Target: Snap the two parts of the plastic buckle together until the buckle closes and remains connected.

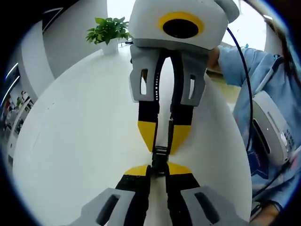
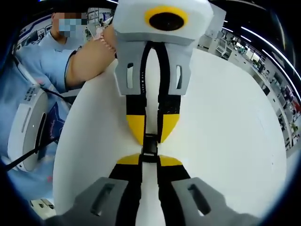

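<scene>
At the centre of the left gripper view, our left claw (image 1: 158, 170) and right claw (image 1: 164, 136) meet tip to tip, each closed on an end of the black buckle (image 1: 160, 157) above the white table (image 1: 84, 141). A potted plant (image 1: 109, 32) sits upper left.

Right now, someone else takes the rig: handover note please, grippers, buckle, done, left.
Left gripper: jaws shut on one end of the buckle.
Right gripper: jaws shut on the other end, facing the left gripper tip to tip over the white table.
Buckle: a small black piece held between the two sets of yellow tips, above the table.
Done: both halves gripped, lined up and brought together.
Left: I cannot tell if it has latched. Press until it clicks, then check it stays connected.
</scene>
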A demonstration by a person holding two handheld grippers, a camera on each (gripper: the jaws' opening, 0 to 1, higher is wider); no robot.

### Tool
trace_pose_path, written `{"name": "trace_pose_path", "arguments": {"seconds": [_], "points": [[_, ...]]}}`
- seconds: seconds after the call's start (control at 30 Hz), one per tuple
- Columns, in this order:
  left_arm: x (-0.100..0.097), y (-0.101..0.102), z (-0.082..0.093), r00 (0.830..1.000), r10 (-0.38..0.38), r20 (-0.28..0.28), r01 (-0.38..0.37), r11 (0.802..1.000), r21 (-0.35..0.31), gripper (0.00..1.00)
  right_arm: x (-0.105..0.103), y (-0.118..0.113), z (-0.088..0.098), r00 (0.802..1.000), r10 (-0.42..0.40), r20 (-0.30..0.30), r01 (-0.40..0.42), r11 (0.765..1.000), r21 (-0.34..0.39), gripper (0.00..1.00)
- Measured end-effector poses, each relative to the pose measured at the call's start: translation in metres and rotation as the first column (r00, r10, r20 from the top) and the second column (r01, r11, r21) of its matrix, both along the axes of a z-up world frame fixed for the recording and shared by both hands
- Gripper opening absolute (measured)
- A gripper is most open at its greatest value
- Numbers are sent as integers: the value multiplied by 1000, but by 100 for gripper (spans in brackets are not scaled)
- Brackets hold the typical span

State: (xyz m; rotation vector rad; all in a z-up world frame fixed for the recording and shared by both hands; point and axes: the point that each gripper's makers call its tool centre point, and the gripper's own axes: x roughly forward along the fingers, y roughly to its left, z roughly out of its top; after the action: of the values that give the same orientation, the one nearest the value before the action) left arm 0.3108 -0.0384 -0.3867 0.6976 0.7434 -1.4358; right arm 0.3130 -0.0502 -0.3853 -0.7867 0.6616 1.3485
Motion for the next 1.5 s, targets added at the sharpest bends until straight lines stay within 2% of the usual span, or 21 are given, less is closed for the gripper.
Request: {"name": "trace_pose_path", "arguments": {"seconds": [0.63,1.5], "points": [[-3,-1,-2,1000,-12,8,12,1000,-8,10,-1,-1,-1,1000,4,-4,-4,1000,-13,10],[-3,5,3,1000,-8,-4,8,1000,-16,10,-2,4,5,1000,-15,7,15,1000,11,10]]}}
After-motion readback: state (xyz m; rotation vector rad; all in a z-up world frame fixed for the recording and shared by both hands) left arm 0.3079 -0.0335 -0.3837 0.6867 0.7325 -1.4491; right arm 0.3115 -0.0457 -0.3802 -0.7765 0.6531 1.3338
